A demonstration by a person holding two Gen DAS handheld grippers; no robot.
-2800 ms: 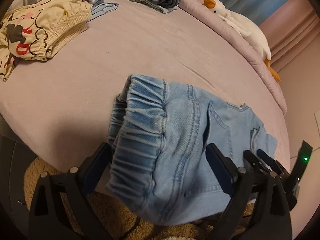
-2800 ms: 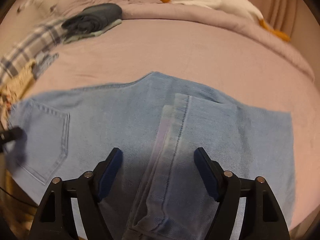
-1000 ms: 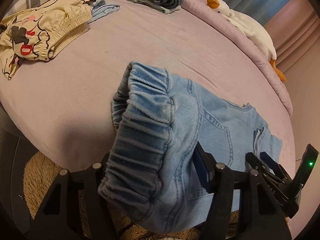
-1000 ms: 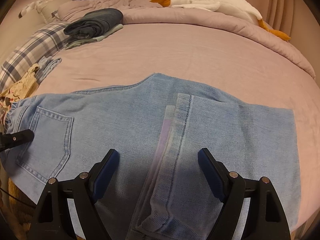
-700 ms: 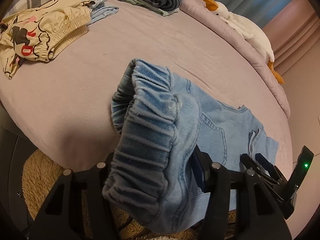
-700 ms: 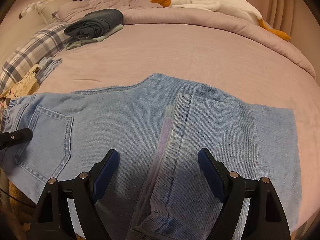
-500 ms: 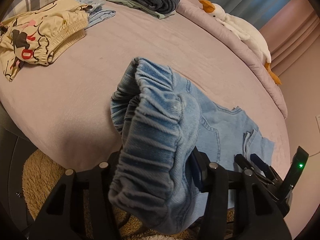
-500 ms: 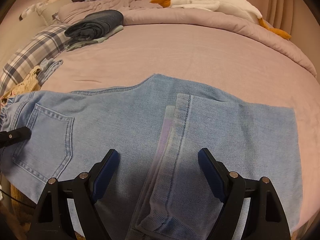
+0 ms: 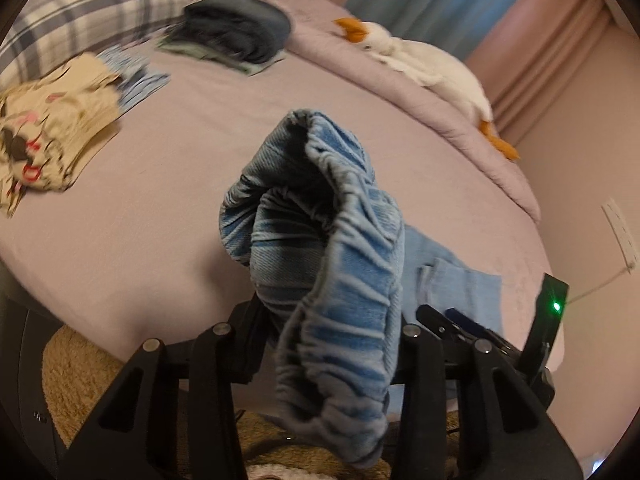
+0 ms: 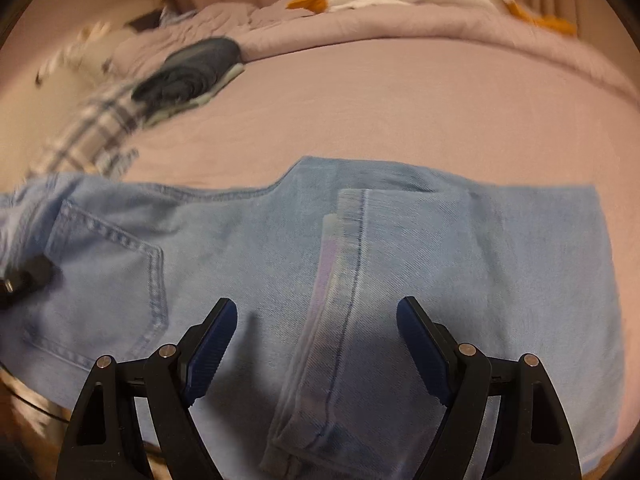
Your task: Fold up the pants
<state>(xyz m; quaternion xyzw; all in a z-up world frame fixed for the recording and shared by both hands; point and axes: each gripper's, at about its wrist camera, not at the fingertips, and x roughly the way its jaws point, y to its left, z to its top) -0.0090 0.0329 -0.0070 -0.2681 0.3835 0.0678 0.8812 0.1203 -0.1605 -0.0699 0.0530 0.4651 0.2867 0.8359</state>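
Light blue denim pants (image 10: 260, 248) lie across the pink bed, back pocket at the left and a leg folded over so that its hem edge (image 10: 344, 240) runs down the middle. My left gripper (image 9: 328, 320) has the gathered elastic waistband (image 9: 340, 240) bunched between its closing jaws and holds it raised off the bed. The waistband droops over the fingers and hides the pads. My right gripper (image 10: 316, 312) hovers open just above the folded leg, its jaws on either side of the hem edge and touching nothing. It shows in the left wrist view as the right gripper (image 9: 460, 320).
The bed's pink sheet (image 9: 180, 160) stretches beyond the pants. A cream patterned garment (image 9: 44, 128) and a plaid pillow (image 9: 80, 12) lie far left, folded dark clothes (image 9: 236, 36) at the back, a white goose plush (image 9: 432, 68) along the far edge. A tan rug (image 9: 80, 368) lies below the bed's near edge.
My left gripper's jaws have narrowed on the waistband and risen with it, so the cloth bunches higher off the bed. The right gripper has shifted slightly and stays open.
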